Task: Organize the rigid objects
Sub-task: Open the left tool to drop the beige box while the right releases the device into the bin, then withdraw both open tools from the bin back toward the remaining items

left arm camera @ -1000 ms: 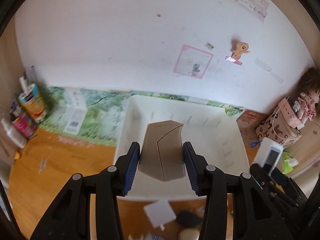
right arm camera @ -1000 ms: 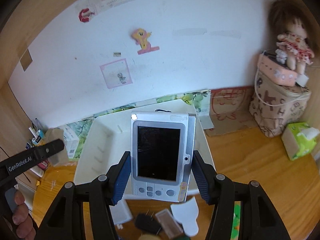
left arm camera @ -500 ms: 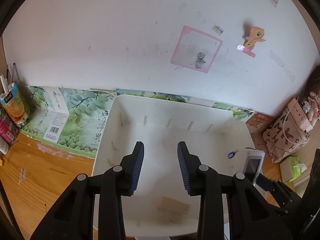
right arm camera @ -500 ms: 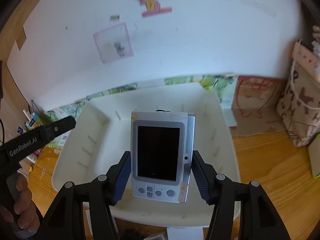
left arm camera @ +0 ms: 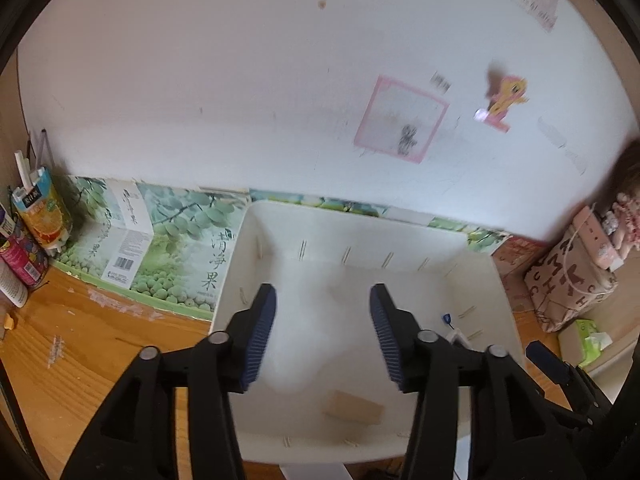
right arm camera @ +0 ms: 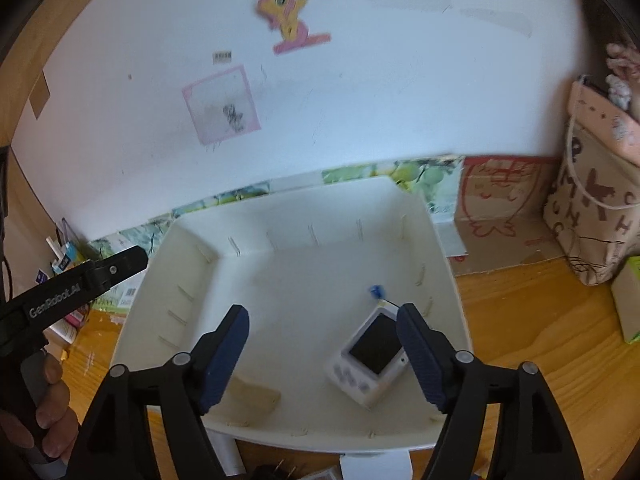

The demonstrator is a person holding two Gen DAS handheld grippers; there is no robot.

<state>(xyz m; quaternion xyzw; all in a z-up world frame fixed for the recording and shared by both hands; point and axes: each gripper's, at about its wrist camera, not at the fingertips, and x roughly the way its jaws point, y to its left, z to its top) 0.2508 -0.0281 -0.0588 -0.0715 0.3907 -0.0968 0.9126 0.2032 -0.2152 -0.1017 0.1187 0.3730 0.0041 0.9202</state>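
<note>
The handheld device [right arm camera: 374, 360] lies flat in the white bin [right arm camera: 448, 264], long axis toward one o'clock; both the right gripper [right arm camera: 322, 354] and the left gripper [left arm camera: 322, 332] are opening, with nothing between their jaws.

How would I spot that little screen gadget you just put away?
Find the big white bin on the wooden desk against the wall. Inside, near its front right corner, lies a white handheld device with a dark screen and small buttons, unlike the plain tan block beside it.
</note>
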